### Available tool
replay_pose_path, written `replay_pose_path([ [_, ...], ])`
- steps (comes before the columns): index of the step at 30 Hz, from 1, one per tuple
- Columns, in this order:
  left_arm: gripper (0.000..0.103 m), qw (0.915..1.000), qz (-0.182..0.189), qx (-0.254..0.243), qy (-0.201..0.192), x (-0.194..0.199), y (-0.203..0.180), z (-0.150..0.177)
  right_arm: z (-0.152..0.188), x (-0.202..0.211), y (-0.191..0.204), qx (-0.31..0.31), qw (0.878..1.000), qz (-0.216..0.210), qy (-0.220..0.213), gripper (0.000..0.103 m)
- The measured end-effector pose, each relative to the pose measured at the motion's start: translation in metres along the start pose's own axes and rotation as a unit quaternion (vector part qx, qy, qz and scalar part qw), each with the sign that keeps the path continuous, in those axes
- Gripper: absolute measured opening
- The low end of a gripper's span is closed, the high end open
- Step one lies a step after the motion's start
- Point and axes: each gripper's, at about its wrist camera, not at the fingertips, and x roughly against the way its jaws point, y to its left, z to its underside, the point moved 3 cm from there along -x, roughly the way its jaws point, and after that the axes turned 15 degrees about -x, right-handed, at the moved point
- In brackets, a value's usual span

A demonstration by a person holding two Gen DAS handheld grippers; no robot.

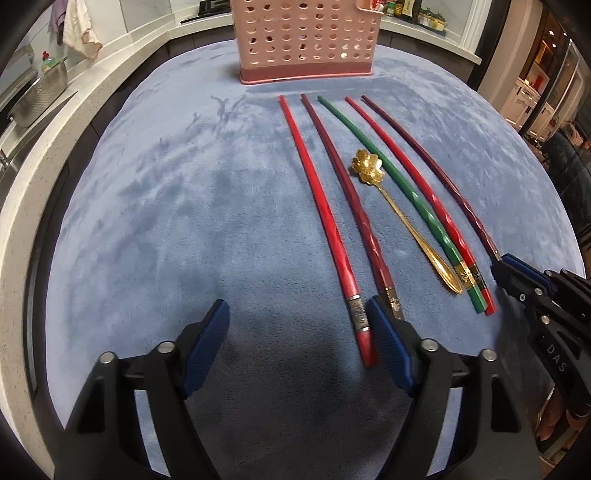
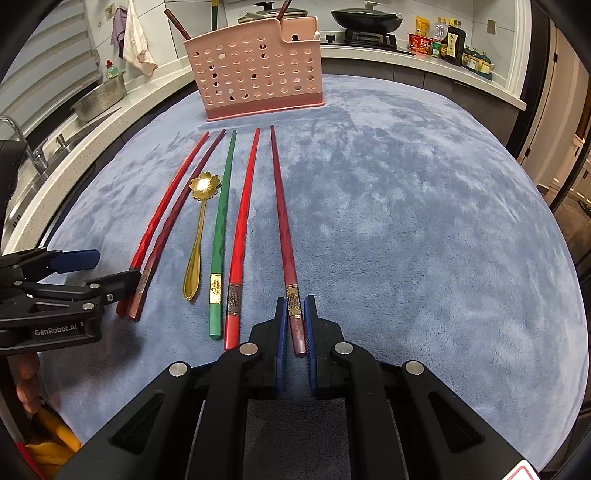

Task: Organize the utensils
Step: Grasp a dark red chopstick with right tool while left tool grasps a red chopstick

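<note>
Big blue plush mat [image 2: 406, 206] spread across the whole counter, kitchen worktop curving round behind with a wok [image 2: 365, 19] on the hob and bottles off to one side. At the far end of the mat, upright, a pink perforated utensil holder [image 2: 255, 74], already carrying a few sticks poking out of the top, so some sorting done by the look of it. Plenty left, though: laid out side by side in front of the holder, five chopsticks plus a spoon, all flat on the mat. From the left, a bright red chopstick [image 1: 325, 221], then a maroon chopstick [image 1: 351, 206] just beside it, then a green chopstick [image 2: 221, 229], another red chopstick [image 2: 242, 229], and out on the right a dark red chopstick [image 2: 284, 229]. Between the maroon and the green, a small gold spoon [image 2: 197, 236] with a flower-shaped bowl. Now the action: right gripper [image 2: 295, 325] down at the near end of the dark red chopstick, blue pads closed in tight on either side of its butt, apparently gripping it, stick not yet lifted off the mat. Left gripper [image 1: 295, 332] spread wide, nothing between the pads, right-hand pad just beside the butts of the leftmost pair. Judging from this, first of the remaining six about to go; five more pieces to follow into the holder.
</note>
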Motion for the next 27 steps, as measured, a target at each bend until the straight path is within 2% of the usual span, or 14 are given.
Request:
replay_pose_path([
  [11,0.032,0.9993,-0.005,0.036,-0.011,0.006,0.017,0.004,-0.002,0.001,0.000,0.000,1.000,-0.003,-0.002,0.008],
  [15,0.012,0.9990,-0.008,0.041,-0.014,0.008,0.022,0.003,-0.004,0.003,0.001,0.000,1.000,-0.004,-0.004,0.008],
  [20,0.010,0.9987,-0.005,0.049,-0.017,0.013,0.030,0.003,-0.014,0.013,0.002,-0.002,1.000,-0.009,-0.015,0.008],
  [27,0.008,0.9979,-0.015,0.049,-0.041,0.039,0.041,-0.003,-0.039,0.036,0.002,-0.008,0.999,-0.017,-0.046,0.008],
])
